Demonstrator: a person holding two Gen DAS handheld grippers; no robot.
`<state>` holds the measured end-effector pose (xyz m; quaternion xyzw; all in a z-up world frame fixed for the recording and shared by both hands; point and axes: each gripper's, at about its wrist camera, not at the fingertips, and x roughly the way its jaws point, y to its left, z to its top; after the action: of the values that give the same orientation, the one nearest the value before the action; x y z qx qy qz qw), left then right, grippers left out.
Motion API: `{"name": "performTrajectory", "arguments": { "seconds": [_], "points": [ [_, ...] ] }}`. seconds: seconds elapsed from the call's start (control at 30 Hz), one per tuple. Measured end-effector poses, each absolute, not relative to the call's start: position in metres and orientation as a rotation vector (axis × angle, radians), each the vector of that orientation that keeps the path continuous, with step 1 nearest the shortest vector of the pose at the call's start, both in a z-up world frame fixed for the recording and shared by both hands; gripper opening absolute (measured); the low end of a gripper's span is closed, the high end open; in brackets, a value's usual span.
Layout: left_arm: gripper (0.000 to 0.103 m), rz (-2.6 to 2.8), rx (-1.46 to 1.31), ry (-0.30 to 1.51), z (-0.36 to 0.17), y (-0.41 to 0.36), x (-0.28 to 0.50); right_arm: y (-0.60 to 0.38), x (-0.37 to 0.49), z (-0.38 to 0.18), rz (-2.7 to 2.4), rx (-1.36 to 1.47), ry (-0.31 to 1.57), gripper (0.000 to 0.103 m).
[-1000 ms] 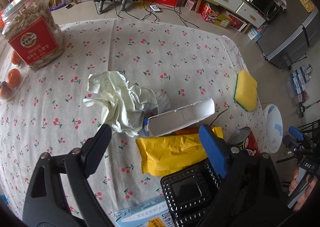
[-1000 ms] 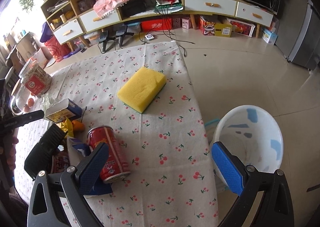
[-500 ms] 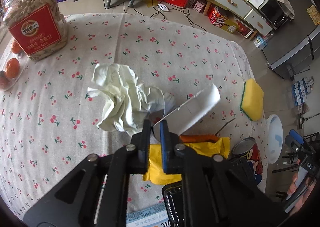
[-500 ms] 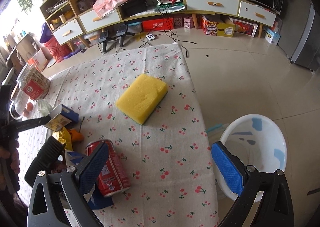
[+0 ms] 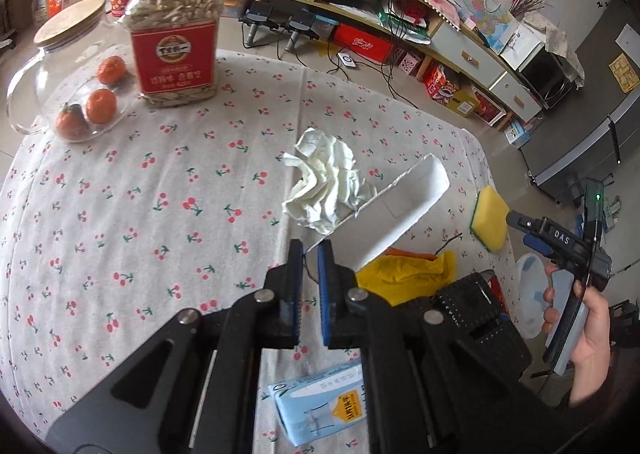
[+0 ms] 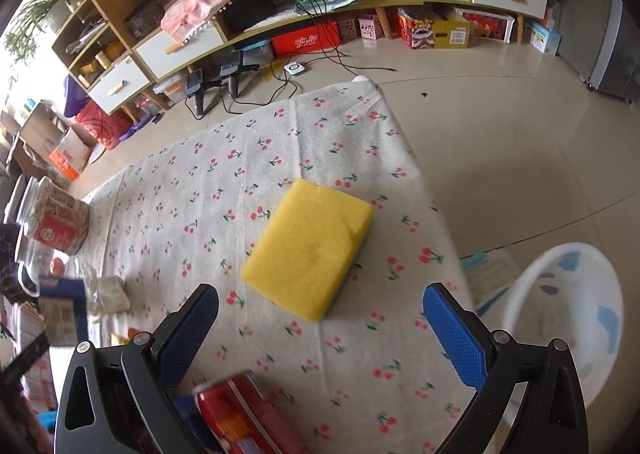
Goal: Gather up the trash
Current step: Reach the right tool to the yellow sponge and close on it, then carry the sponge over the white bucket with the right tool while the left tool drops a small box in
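Left wrist view: left gripper point(image 5: 310, 262) has just clamped down, jaws nearly together, w/ the edge flap of the white carton point(image 5: 394, 212) pinched between the pads; a sec ago it stood wide open over the pile, so the grab is made. Carton now tilts up off the bench point(image 5: 132, 214), far end raised, just right of the crumpled paper point(image 5: 324, 184), which lies untouched; yellow wrapper point(image 5: 404, 278) sits just below the carton, blue milk box point(image 5: 324, 402) further below, nearer the camera; yellow sponge point(image 5: 490, 220) off to the carton's right at the bench edge; white bin point(image 5: 528, 286) on the floor beyond that edge.

Right wrist view: right gripper point(image 6: 320, 324) wide open, nothing between its pads; sponge point(image 6: 310, 248) lies just ahead of it, red can point(image 6: 240, 414) under its left finger, bin point(image 6: 560, 318) to the sponge's right, below bench level.

Judgement: 1st piece secured, prob. next carry to the bin; paper, wrapper, milk box, can not yet collected.
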<state>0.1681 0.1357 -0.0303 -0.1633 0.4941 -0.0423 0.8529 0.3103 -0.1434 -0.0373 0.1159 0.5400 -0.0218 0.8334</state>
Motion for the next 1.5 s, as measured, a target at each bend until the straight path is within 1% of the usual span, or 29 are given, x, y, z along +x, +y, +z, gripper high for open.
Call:
{"name": "performTrajectory", "arguments": {
  "seconds": [0.37,0.43,0.47,0.5,0.53,0.57,0.7,0.87,1.2,1.5],
  "points": [
    [0.008,-0.071,-0.388,1.029,-0.04,0.15,0.154,-0.134,0.329,-0.069,-0.095,0.244,1.174,0.103],
    [0.008,-0.071,-0.389,1.025,-0.039,0.153,0.15,-0.139,0.327,-0.073,-0.106,0.257,1.181,0.096],
    [0.008,-0.072,-0.391,1.025,-0.039,0.154,0.15,-0.142,0.326,-0.074,-0.101,0.274,1.183,0.09],
    [0.008,-0.072,-0.394,1.026,-0.04,0.156,0.149,-0.145,0.324,-0.074,-0.083,0.306,1.184,0.079],
    [0.008,-0.072,-0.397,1.027,-0.04,0.157,0.148,-0.147,0.323,-0.075,-0.064,0.339,1.186,0.074],
    [0.008,-0.074,-0.4,1.029,-0.04,0.157,0.148,-0.149,0.321,-0.074,-0.047,0.37,1.188,0.065],
    [0.008,-0.084,-0.405,1.033,-0.041,0.157,0.145,-0.151,0.308,-0.067,-0.058,0.34,1.186,0.061],
    [0.008,-0.105,-0.388,1.027,-0.038,0.15,0.138,-0.154,0.29,-0.056,-0.036,0.331,1.179,0.058],
    [0.008,-0.167,-0.373,1.008,-0.026,0.131,0.133,-0.161,0.233,-0.021,0.02,0.26,1.116,0.058],
    [0.008,-0.259,-0.279,0.984,-0.005,0.085,0.135,-0.192,0.185,0.008,0.014,0.27,1.04,0.058]
  ]
}}
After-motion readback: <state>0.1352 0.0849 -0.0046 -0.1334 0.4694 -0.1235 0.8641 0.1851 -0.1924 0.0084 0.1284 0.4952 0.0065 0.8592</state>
